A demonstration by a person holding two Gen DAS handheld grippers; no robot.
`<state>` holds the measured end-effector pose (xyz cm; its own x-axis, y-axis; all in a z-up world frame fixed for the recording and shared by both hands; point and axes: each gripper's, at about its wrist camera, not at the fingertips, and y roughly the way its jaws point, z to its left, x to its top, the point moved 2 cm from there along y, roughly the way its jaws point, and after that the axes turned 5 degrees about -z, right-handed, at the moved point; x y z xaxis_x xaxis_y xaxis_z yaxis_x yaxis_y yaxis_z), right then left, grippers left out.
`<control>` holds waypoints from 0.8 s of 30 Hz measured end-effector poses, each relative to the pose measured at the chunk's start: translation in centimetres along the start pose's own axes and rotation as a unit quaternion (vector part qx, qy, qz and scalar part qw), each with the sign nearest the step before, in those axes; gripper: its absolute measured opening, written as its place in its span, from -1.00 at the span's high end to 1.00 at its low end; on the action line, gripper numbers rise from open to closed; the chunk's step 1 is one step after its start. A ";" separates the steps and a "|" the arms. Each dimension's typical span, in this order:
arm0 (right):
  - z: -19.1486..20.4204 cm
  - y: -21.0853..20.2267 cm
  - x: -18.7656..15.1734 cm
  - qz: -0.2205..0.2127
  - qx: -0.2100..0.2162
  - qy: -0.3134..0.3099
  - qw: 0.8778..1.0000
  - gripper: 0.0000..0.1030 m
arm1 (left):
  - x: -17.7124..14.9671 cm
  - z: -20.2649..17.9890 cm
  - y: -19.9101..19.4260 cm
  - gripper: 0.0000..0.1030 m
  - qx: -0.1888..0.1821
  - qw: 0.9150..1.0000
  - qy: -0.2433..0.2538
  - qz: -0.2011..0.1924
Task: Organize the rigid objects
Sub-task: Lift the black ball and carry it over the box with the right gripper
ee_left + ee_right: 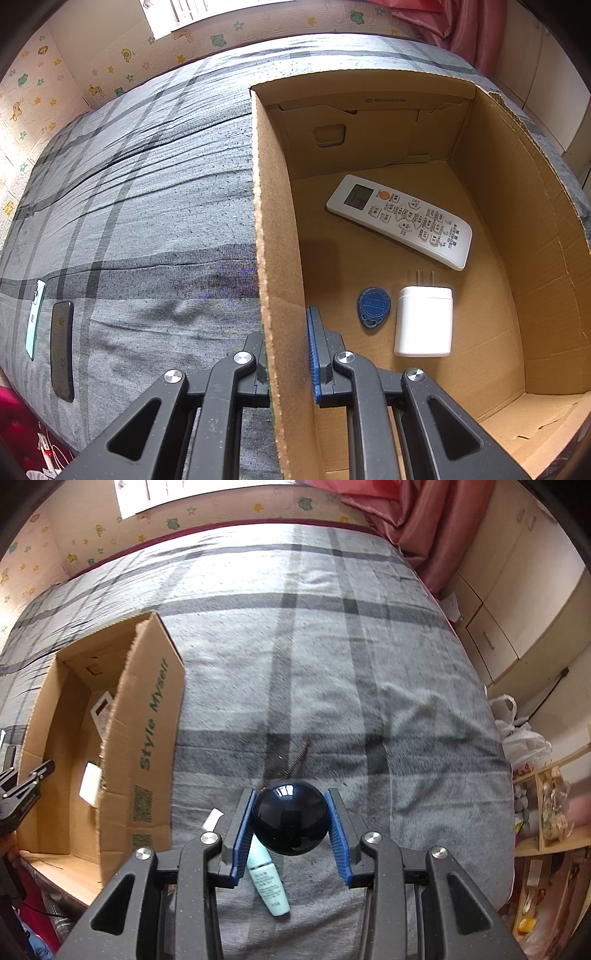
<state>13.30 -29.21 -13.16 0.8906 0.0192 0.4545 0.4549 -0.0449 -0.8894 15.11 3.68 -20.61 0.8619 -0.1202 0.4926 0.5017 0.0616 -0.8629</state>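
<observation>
right tool [290, 821], one black ball [290, 818]

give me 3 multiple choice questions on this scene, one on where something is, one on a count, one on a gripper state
1. Where does the white remote lie?
A. in the cardboard box
B. on the blanket
C. on a shelf

2. How many things lie in the box?
A. one
B. three
C. five

3. What is the right gripper doing?
A. open, empty
B. shut on the black ball
C. shut on the box wall

Key: 1 A, it rests on the box floor; 2 B, remote, blue key fob, white charger; 3 B, both pads press the ball.
</observation>
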 end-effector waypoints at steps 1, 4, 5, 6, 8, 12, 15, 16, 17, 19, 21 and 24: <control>0.5 -0.3 0.4 -0.003 0.003 -0.005 1.000 0.22 | 0.0 0.0 0.0 0.73 0.000 1.000 0.000 0.000; 1.8 -1.0 1.2 -0.011 0.012 -0.016 1.000 0.22 | 0.0 0.0 0.0 0.73 0.000 1.000 0.000 0.000; 2.2 -1.1 1.5 -0.014 0.013 -0.021 1.000 0.22 | -0.1 0.0 0.0 0.73 0.000 1.000 0.000 0.000; 2.7 -1.3 1.7 -0.017 0.014 -0.024 0.999 0.22 | 0.0 0.0 0.0 0.73 0.000 1.000 0.000 0.000; 3.6 -1.6 2.2 -0.022 0.019 -0.033 0.999 0.22 | -0.1 0.0 0.0 0.73 0.000 1.000 0.000 0.000; 5.3 -1.9 3.0 -0.028 0.028 -0.047 0.998 0.22 | -0.1 0.0 0.0 0.73 0.000 1.000 0.000 0.000; 6.7 -2.2 3.5 -0.030 0.037 -0.059 0.997 0.22 | -0.1 0.1 0.0 0.73 -0.001 1.000 0.000 0.000; 7.3 -2.2 3.6 -0.031 0.039 -0.063 0.997 0.22 | -0.1 0.1 0.0 0.73 -0.001 1.000 -0.001 0.000; 7.8 -2.3 3.7 -0.031 0.042 -0.067 0.996 0.22 | -0.1 0.1 0.0 0.73 -0.002 1.000 -0.001 0.000; 8.7 -2.3 3.9 -0.031 0.050 -0.071 0.996 0.22 | -0.1 0.1 0.0 0.73 -0.002 1.000 -0.001 0.000; 9.7 -2.5 4.2 -0.034 0.058 -0.076 0.995 0.22 | -0.1 0.1 0.0 0.73 -0.002 1.000 -0.001 0.000; 11.1 -2.7 4.7 -0.037 0.068 -0.085 0.993 0.22 | -0.1 0.2 0.0 0.73 -0.002 1.000 -0.001 0.000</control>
<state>16.26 -17.89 -9.18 0.8371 0.1860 0.5144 0.5050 0.0984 -0.8575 15.07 3.87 -20.68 0.8621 -0.1177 0.4928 0.5013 0.0570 -0.8634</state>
